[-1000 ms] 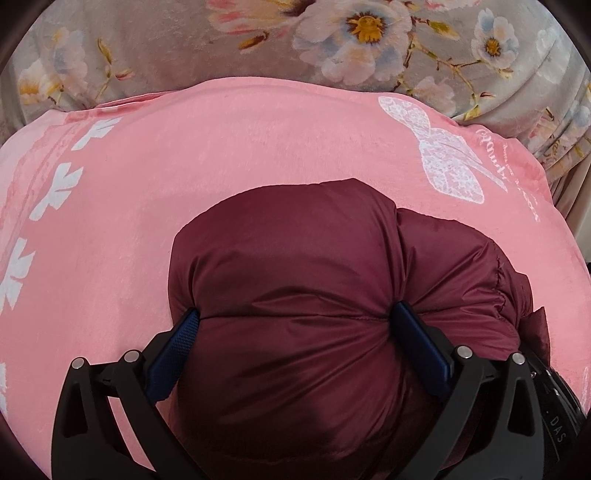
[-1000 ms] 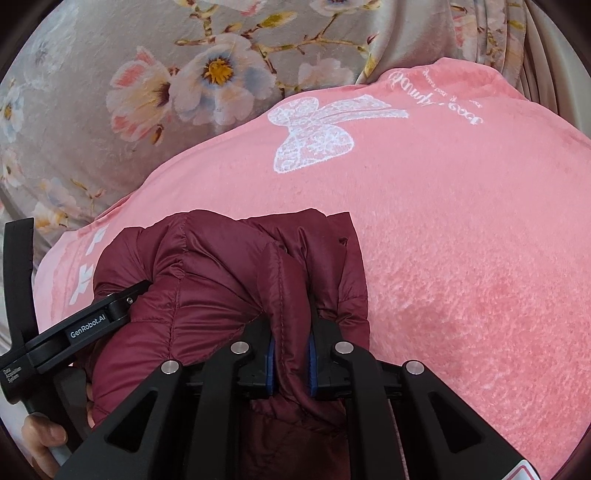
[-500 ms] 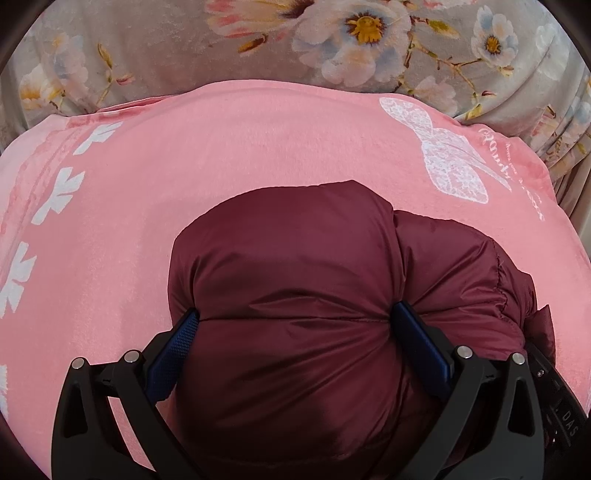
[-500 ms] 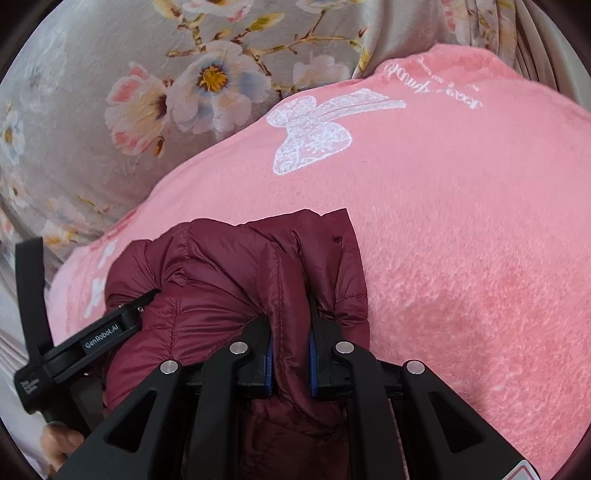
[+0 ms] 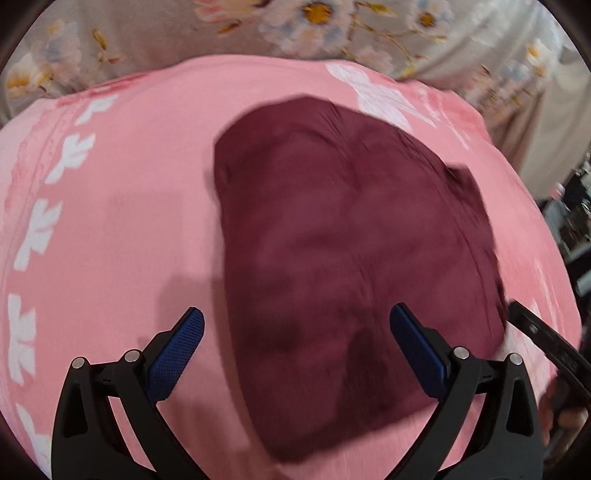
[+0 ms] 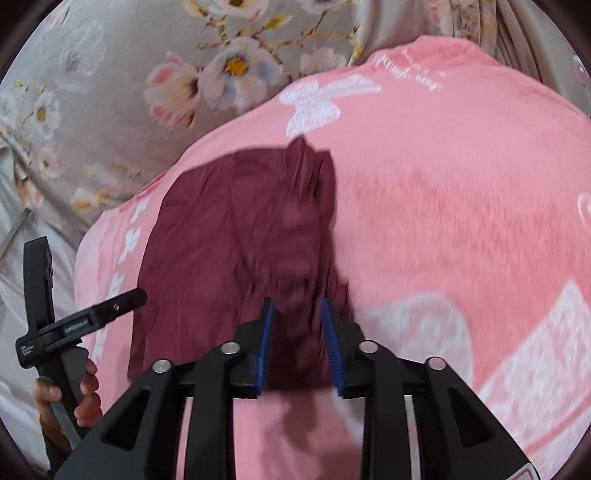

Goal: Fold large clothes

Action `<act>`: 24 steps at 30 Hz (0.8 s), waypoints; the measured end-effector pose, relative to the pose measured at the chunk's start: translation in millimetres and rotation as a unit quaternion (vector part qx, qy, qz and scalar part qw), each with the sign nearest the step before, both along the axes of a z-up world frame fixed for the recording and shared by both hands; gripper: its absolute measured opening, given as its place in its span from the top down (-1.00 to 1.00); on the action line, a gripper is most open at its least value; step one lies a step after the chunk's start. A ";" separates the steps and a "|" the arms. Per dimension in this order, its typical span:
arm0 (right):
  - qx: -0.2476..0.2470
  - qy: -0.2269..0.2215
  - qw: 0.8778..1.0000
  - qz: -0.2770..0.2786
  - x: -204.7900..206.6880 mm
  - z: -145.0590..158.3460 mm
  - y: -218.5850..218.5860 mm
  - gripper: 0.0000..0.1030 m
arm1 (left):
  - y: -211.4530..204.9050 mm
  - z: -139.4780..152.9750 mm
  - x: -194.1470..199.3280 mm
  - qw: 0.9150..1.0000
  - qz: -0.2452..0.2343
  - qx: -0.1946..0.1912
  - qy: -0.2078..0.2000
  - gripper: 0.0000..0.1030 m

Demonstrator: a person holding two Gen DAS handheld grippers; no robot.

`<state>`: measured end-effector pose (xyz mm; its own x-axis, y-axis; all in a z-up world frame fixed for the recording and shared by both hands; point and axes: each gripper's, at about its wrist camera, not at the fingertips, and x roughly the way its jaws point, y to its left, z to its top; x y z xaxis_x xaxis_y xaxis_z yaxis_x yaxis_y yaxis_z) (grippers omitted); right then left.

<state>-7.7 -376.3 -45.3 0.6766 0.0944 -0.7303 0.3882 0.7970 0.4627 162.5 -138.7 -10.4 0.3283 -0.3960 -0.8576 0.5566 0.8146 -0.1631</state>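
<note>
A folded maroon puffer jacket [image 5: 354,258] lies as a compact bundle on a pink blanket [image 5: 122,206]. It also shows in the right wrist view [image 6: 243,236]. My left gripper [image 5: 295,332] is open and wide, raised above the near edge of the jacket and holding nothing. My right gripper [image 6: 297,314] is partly open, its blue pads either side of the jacket's near edge but apart from the cloth. The left gripper's body [image 6: 74,321] shows at the left of the right wrist view, held by a hand. Both views are blurred by motion.
The pink blanket [image 6: 461,221] has white bow and leaf prints and covers a bed. A grey floral sheet [image 6: 129,74] lies behind it and also shows in the left wrist view [image 5: 258,33]. Dark clutter [image 5: 569,206] stands past the right edge.
Both grippers have let go of the jacket and pulled back and up. The right jaws have opened from a pinch. The jacket now lies flatter and farther from both cameras.
</note>
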 end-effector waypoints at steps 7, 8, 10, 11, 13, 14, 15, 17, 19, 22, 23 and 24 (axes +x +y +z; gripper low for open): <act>0.038 -0.069 0.997 -0.011 -11.6 15.2 14.3 -0.07 | 21.4 -18.8 -44.0 0.999 0.008 0.042 -0.011 -0.91; 0.022 -0.066 0.997 -0.010 -5.4 15.8 17.4 -0.14 | 23.5 -23.8 -43.0 0.999 0.015 0.043 -0.004 -0.91; -0.010 -0.044 0.999 -0.020 6.0 10.3 20.7 -0.13 | 28.8 -31.3 -38.7 0.999 0.031 0.035 0.008 -0.91; -0.030 -0.021 0.999 -0.027 10.7 4.6 21.4 0.04 | 30.9 -34.6 -36.8 0.999 0.037 0.030 0.015 -0.91; -0.017 -0.026 0.999 -0.029 7.1 1.8 19.8 0.84 | 33.9 -38.0 -37.1 0.999 0.042 0.024 0.022 -0.91; -0.004 -0.045 0.998 -0.040 -1.7 6.5 18.0 0.92 | 34.2 -37.9 -38.1 0.999 0.043 0.025 0.022 -0.91; -0.006 -0.058 0.997 -0.045 -8.4 11.8 17.0 0.94 | 33.9 -37.6 -38.5 0.999 0.042 0.028 0.019 -0.91; -0.021 -0.075 0.996 -0.051 -20.5 20.0 17.1 0.96 | 33.6 -37.9 -39.2 0.999 0.040 0.029 0.018 -0.91; -0.015 -0.054 0.997 -0.052 -18.5 7.1 13.3 0.96 | 31.0 -39.6 -38.8 0.999 0.039 0.030 0.019 -0.91; 0.022 -0.019 0.997 -0.065 -11.9 -32.7 2.6 0.93 | 26.3 -45.5 -38.5 0.999 0.038 0.032 0.017 -0.91; 0.031 -0.026 0.997 -0.067 -10.8 -40.5 0.5 0.94 | 25.1 -47.1 -38.4 0.999 0.037 0.032 0.016 -0.91; 0.027 -0.029 0.997 -0.066 -10.5 -41.1 0.9 0.94 | 25.1 -47.9 -38.0 0.999 0.036 0.034 0.014 -0.91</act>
<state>-18.2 -375.4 -86.4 0.7264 0.0404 -0.6861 0.4593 0.7142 0.5283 124.5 -113.5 -58.3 0.3303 -0.3131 -0.8904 0.4918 0.8623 -0.1208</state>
